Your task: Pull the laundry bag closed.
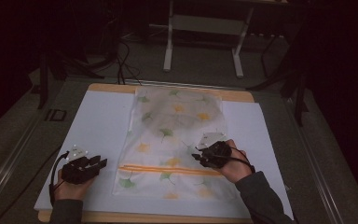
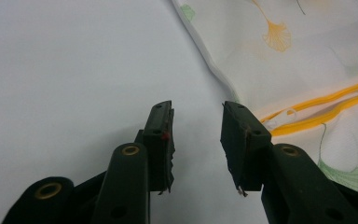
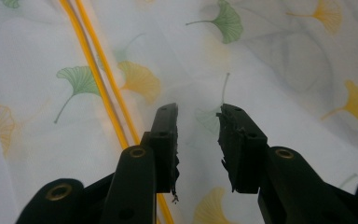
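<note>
A translucent white fabric bag (image 1: 177,135) printed with green and orange ginkgo leaves lies flat on a white board (image 1: 98,121). An orange zipper (image 1: 168,169) runs across its near end. My left gripper (image 1: 101,162) rests on the board just left of the bag, open and empty. In the left gripper view my left gripper (image 2: 196,116) points at the bag's edge, with the zipper's white pull (image 2: 279,119) just right of its fingertips. My right gripper (image 1: 196,156) hovers over the bag's right half, beyond the zipper. In the right gripper view its jaws (image 3: 198,116) stand open over the fabric, the zipper (image 3: 100,70) to their left.
The board covers a wooden table whose far edge (image 1: 112,87) shows behind the bag. A white desk frame (image 1: 205,28) and cables (image 1: 121,60) stand on the dark floor beyond. Bare board (image 2: 74,60) lies left of the bag.
</note>
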`<action>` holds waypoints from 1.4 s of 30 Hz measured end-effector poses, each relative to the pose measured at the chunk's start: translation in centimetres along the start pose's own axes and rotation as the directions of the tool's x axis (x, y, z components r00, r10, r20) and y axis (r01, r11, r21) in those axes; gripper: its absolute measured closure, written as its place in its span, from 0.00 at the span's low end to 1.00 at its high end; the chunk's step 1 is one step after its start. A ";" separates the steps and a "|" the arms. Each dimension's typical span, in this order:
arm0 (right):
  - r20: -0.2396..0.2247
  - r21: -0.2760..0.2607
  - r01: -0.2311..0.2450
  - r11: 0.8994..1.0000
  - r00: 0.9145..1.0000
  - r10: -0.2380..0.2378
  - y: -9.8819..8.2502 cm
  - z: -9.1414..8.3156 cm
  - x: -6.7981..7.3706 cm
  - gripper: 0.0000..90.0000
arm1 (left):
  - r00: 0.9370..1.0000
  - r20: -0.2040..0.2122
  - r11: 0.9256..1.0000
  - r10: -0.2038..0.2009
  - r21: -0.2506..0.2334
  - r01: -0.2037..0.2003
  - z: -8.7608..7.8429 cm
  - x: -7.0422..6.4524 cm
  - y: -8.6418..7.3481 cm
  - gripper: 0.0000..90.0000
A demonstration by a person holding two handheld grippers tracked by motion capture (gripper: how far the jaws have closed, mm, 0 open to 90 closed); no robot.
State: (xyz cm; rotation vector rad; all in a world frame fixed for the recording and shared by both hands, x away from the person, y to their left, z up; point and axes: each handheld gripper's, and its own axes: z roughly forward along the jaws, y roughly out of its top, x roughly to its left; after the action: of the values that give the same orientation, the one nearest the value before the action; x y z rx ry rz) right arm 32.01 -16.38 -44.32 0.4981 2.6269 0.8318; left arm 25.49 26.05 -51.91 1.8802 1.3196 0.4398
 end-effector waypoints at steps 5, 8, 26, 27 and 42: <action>-0.019 0.011 0.032 0.999 0.999 -0.031 0.8 0.8 0.5 0.75 | 1.000 -0.001 1.000 0.003 0.002 -0.003 0.0 0.0 0.0 0.72; -0.027 0.015 0.050 0.999 0.998 -0.050 1.3 1.2 0.9 0.75 | 1.000 0.000 1.000 0.003 0.002 -0.003 -0.1 0.0 0.0 0.72; -0.080 0.005 0.130 0.992 0.988 -0.129 4.4 3.0 2.9 0.76 | 1.000 0.005 1.000 0.005 0.002 -0.005 -0.2 0.1 0.0 0.73; -0.080 0.007 0.132 0.991 0.988 -0.131 4.5 3.1 3.0 0.76 | 1.000 0.005 1.000 0.005 0.001 -0.005 -0.2 0.1 0.1 0.73; -0.119 0.001 0.174 0.985 0.978 -0.173 6.5 4.5 4.3 0.77 | 1.000 0.003 1.000 0.011 -0.001 -0.011 -0.3 0.2 0.0 0.72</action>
State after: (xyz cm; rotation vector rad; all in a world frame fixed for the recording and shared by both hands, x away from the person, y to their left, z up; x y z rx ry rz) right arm 31.54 -7.40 -44.79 0.2230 2.7366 0.8136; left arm 25.34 26.33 -51.70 1.8881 1.3073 0.4431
